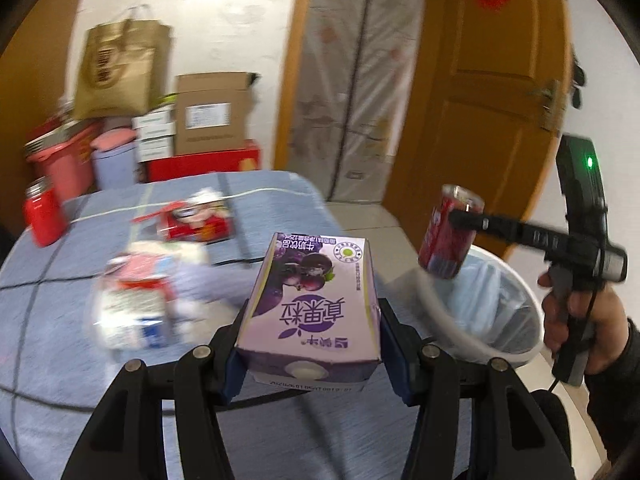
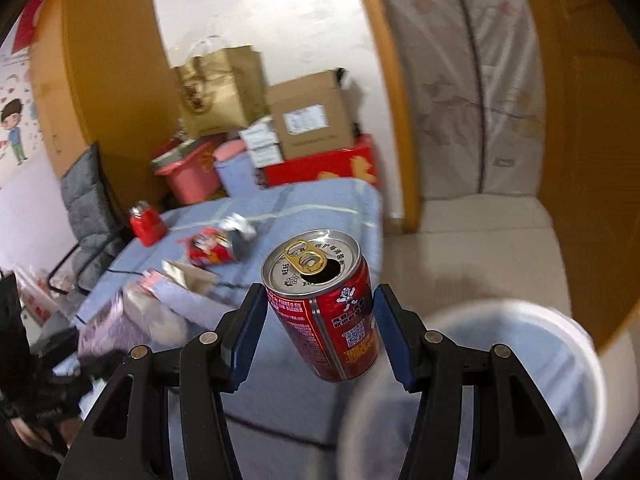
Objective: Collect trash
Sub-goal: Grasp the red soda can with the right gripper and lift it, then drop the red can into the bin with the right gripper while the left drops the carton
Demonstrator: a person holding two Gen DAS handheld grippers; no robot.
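Both tools grip trash, left (image 1: 312,336) a carton (image 1: 316,300), right (image 2: 320,328) a can (image 2: 332,320); table litter (image 1: 136,304) blurred.

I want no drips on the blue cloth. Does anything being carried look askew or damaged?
The red can in the right gripper is already opened and tilted, hanging by the white bin. The purple carton in the left gripper looks intact. No spill visible.
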